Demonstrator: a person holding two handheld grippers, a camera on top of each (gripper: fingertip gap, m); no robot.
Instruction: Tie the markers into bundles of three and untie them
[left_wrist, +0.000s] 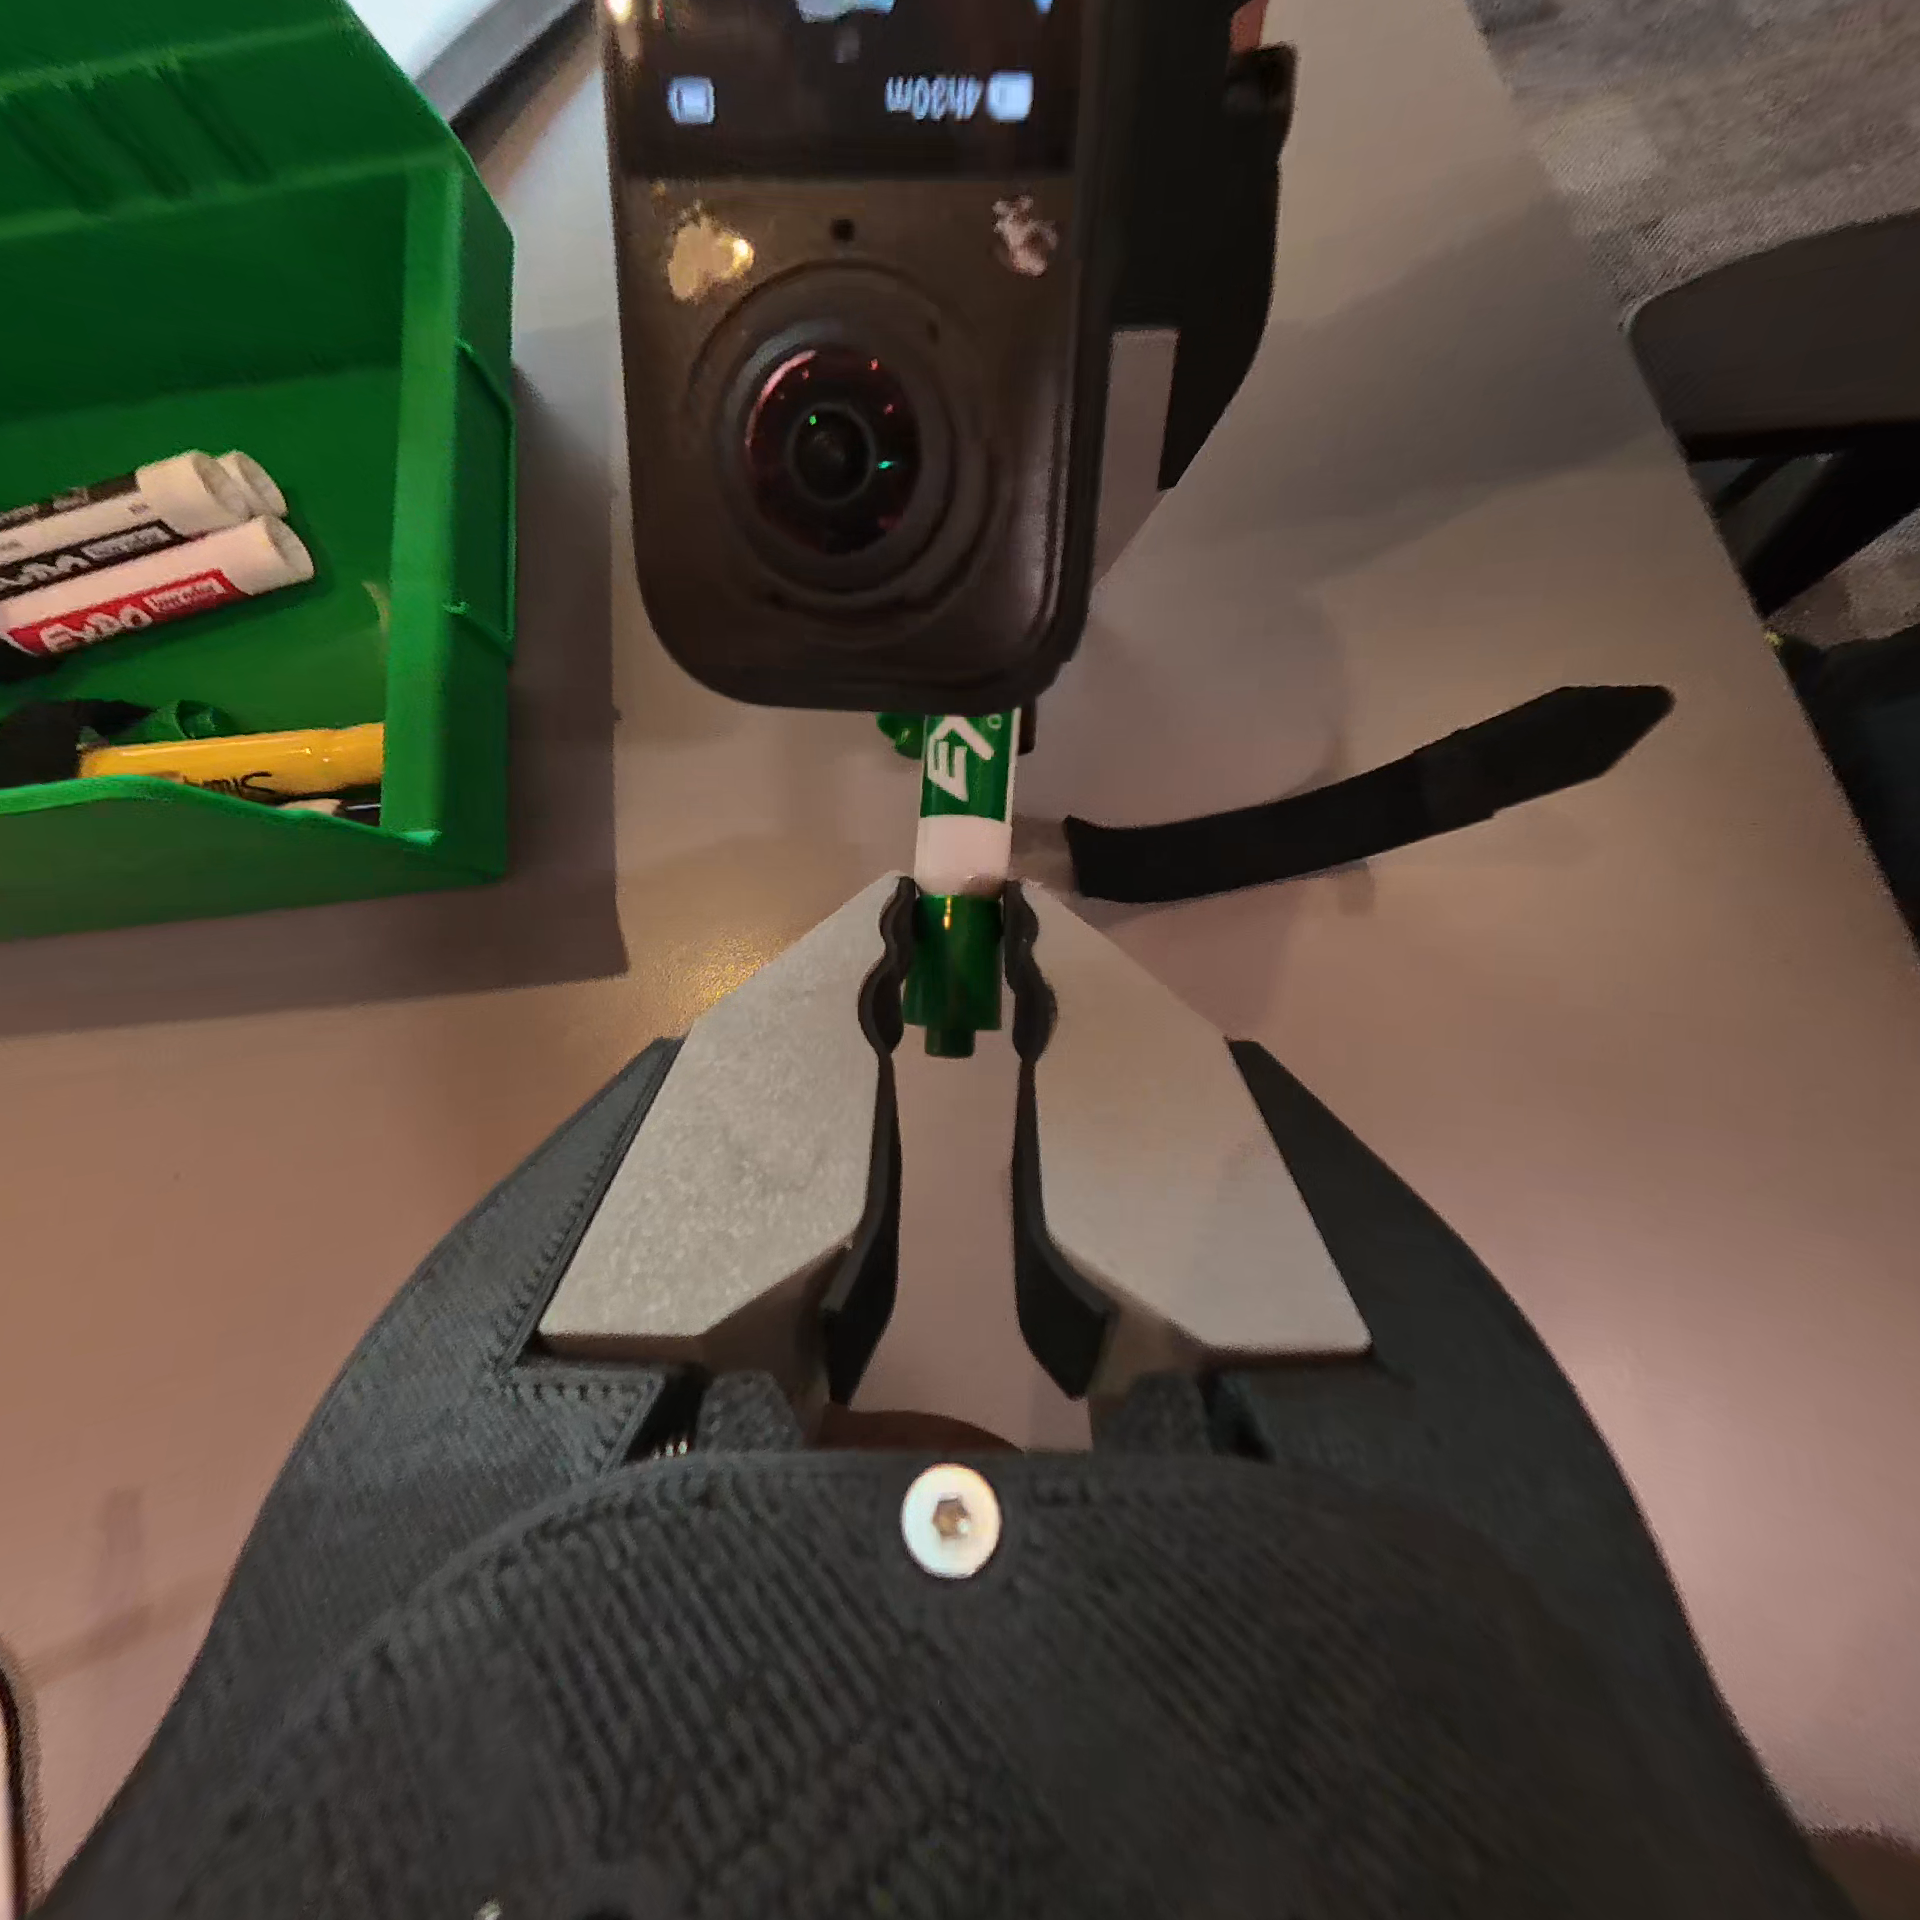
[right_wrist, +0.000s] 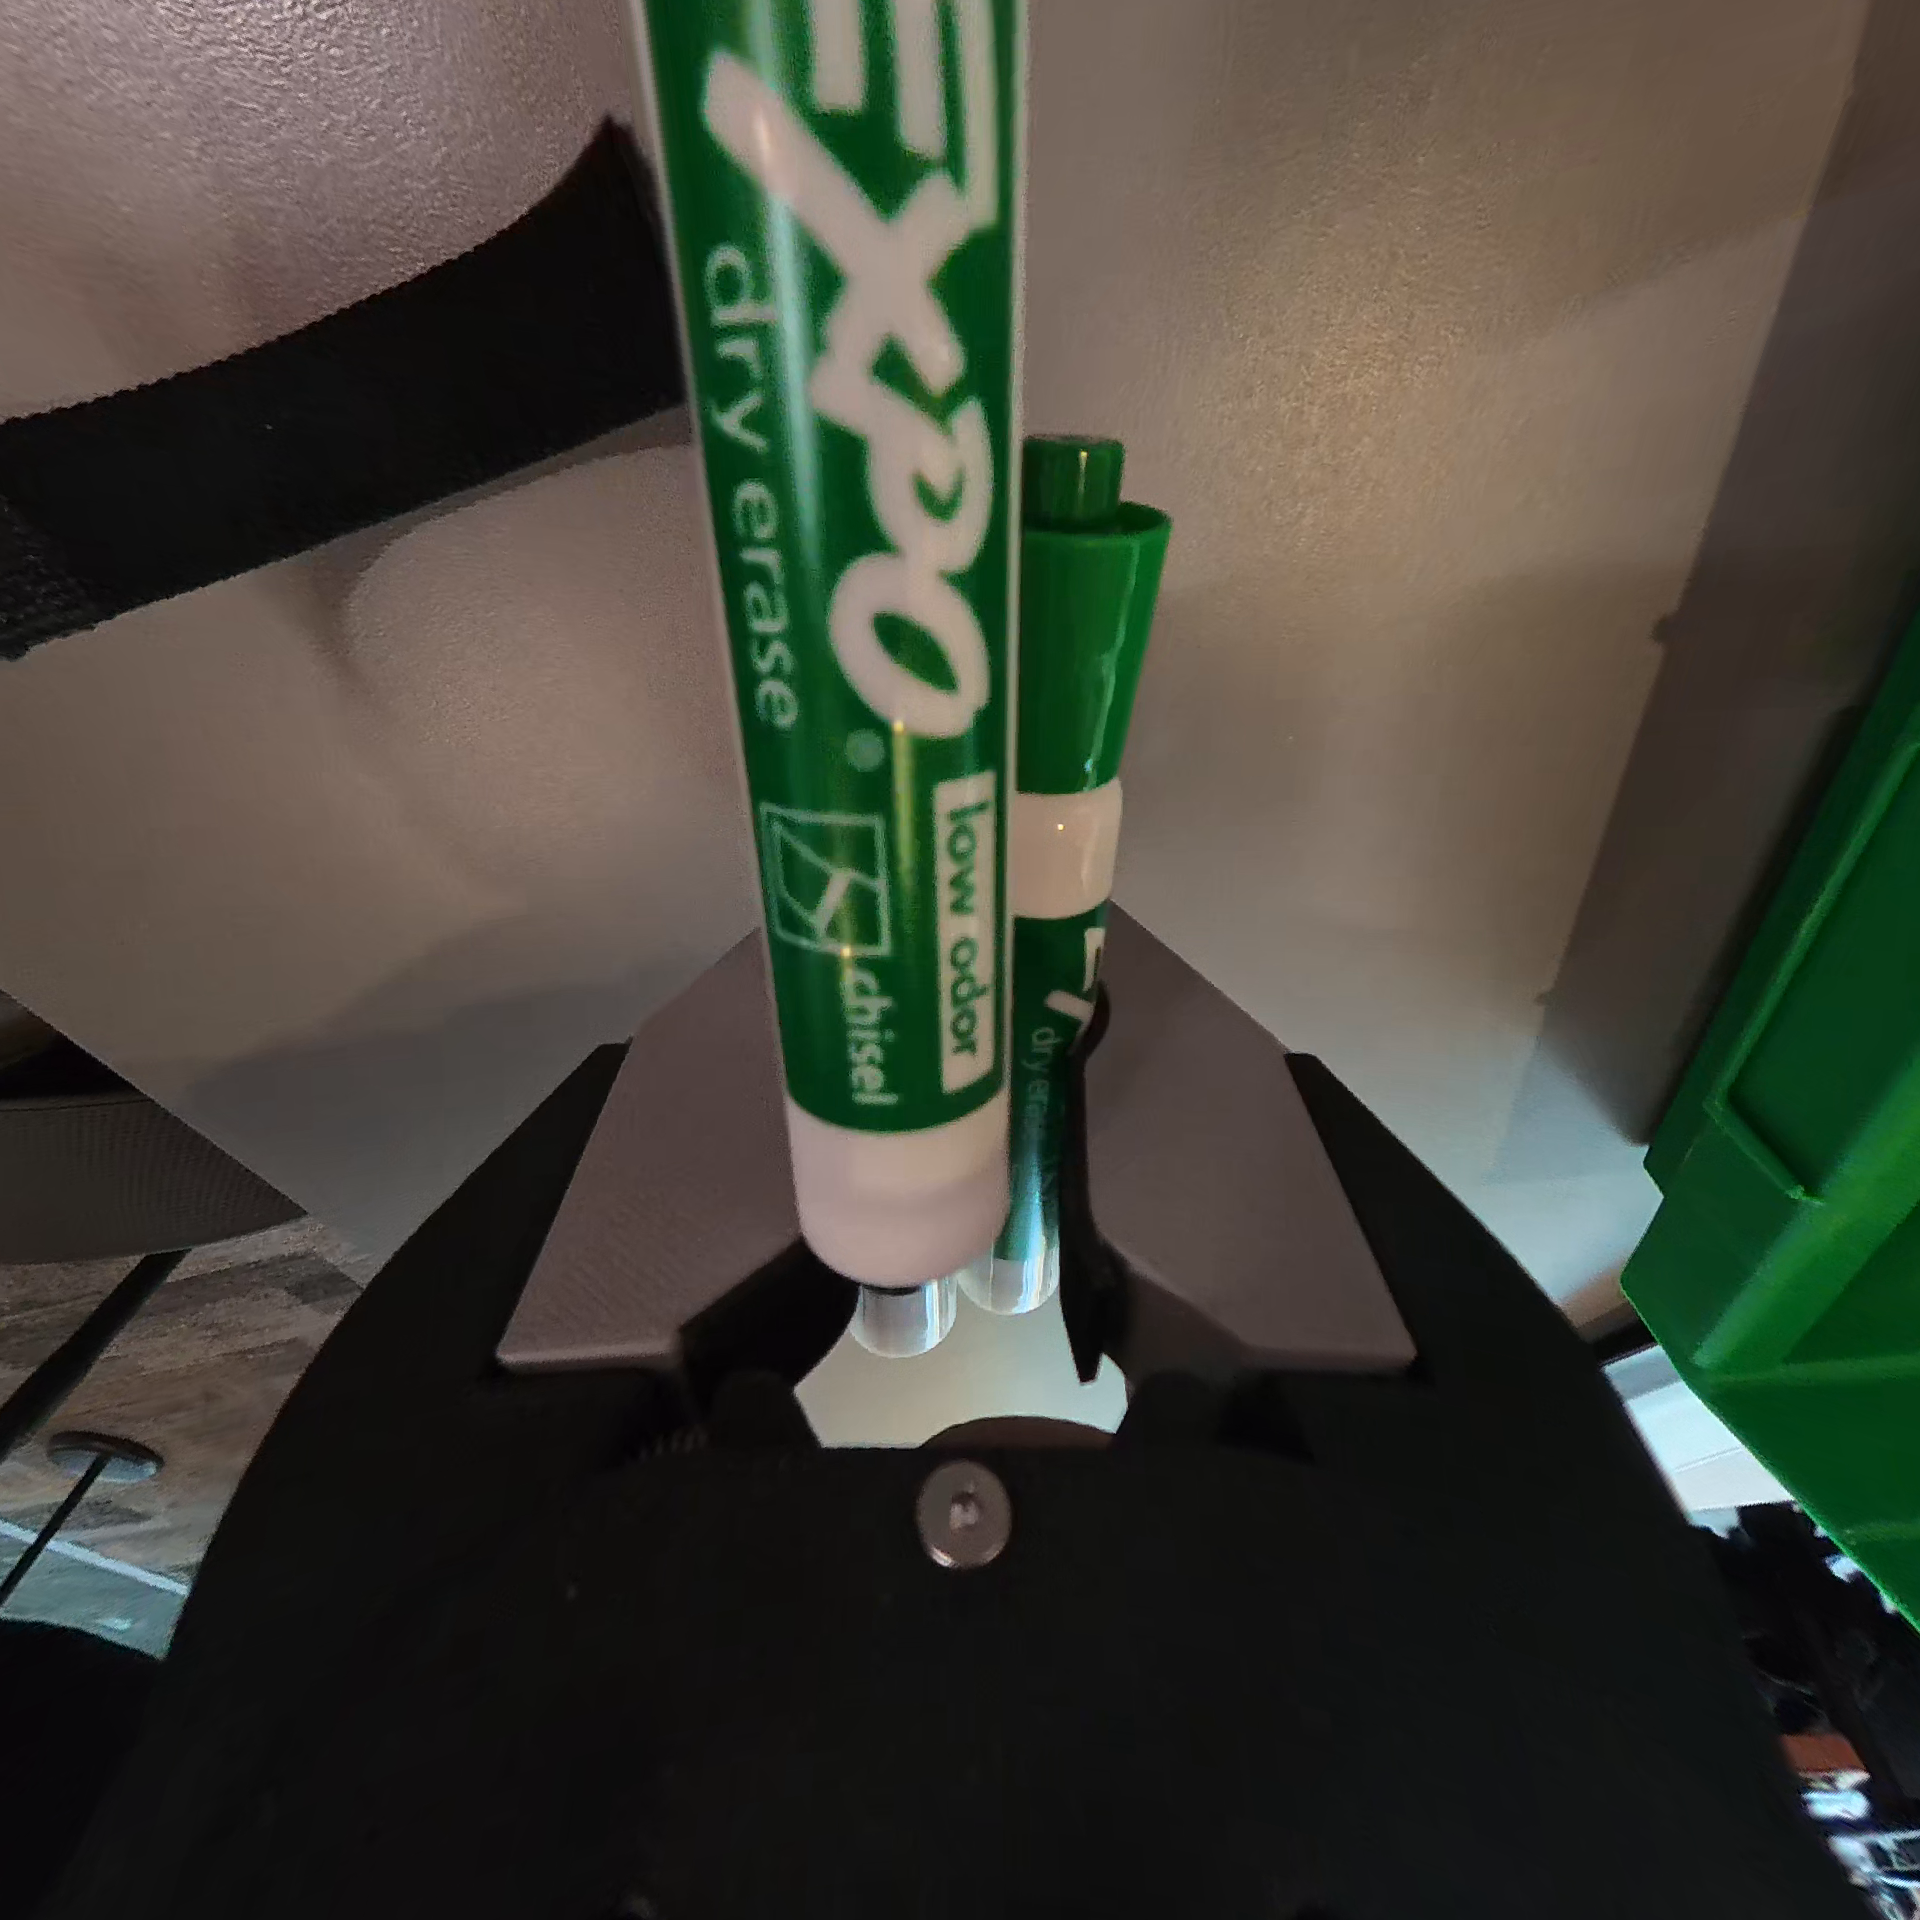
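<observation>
The left gripper (left_wrist: 954, 940) has its ridged black pads (left_wrist: 883, 966) pinched on the green cap end of a green marker (left_wrist: 961, 821), whose barrel runs away from the fingers and under the camera body of the right gripper (left_wrist: 852, 416) facing it. In the right wrist view, two green markers stand side by side between that gripper's fingers (right_wrist: 1039, 997) — a large near one (right_wrist: 862, 623) and a thinner one (right_wrist: 1081, 665) beside it, cap pointing away; they hide the pads, so I cannot tell whether the right gripper presses on them or merely frames them. This looks like the gathering step: markers are being brought together lengthwise and no strap is round them yet. The black strap (left_wrist: 1371, 800) lies flat on the table (left_wrist: 1455, 1143) just to the right of the held marker, unused. Next, I would judge, a third marker must join the pair, squared at the ends, before the strap goes round. The green bin (left_wrist: 447, 520), left of the marker, holds more markers (left_wrist: 156, 561) — its wall limits room that side, while the table edge (left_wrist: 1621, 436) lies well off to the right.
</observation>
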